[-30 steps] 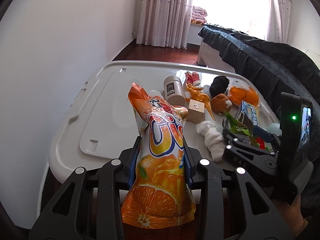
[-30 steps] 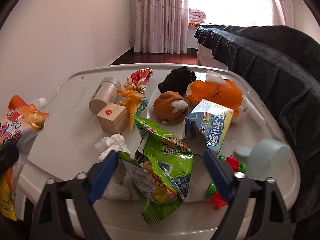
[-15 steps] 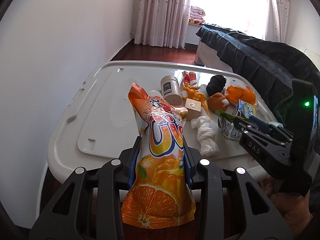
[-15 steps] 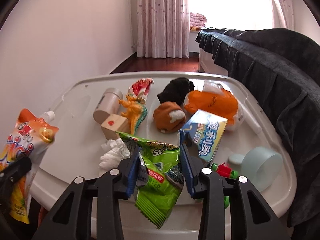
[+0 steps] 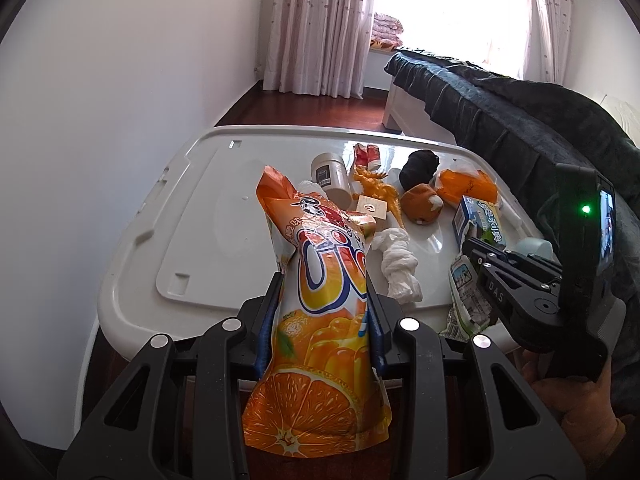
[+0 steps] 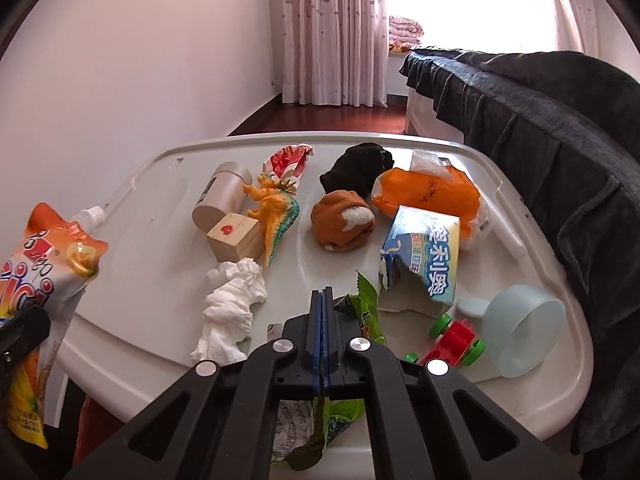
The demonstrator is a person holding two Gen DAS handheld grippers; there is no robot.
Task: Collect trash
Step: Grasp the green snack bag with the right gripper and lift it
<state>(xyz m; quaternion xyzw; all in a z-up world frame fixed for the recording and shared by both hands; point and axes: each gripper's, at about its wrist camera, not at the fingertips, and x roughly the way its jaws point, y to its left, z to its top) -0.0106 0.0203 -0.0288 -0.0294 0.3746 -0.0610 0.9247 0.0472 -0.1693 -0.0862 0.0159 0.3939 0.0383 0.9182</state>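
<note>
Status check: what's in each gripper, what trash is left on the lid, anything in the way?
Left gripper shut on orange pouch. Right gripper shut on green bag. Tissue and blue carton left on lid, among toys.

Bedroom, probably: bed (image 6: 520,92), curtains (image 6: 332,32)

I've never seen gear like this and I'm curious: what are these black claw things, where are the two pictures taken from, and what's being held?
They are two hand-held pincers, each with its own camera looking along its fingers. In the left camera's picture, the left gripper pinches an orange drink pouch. In the right camera's picture, the right gripper is clamped on a green snack bag. Both hang over a white plastic lid strewn with a crumpled tissue, a blue carton, a toy dinosaur and other toys.
</note>
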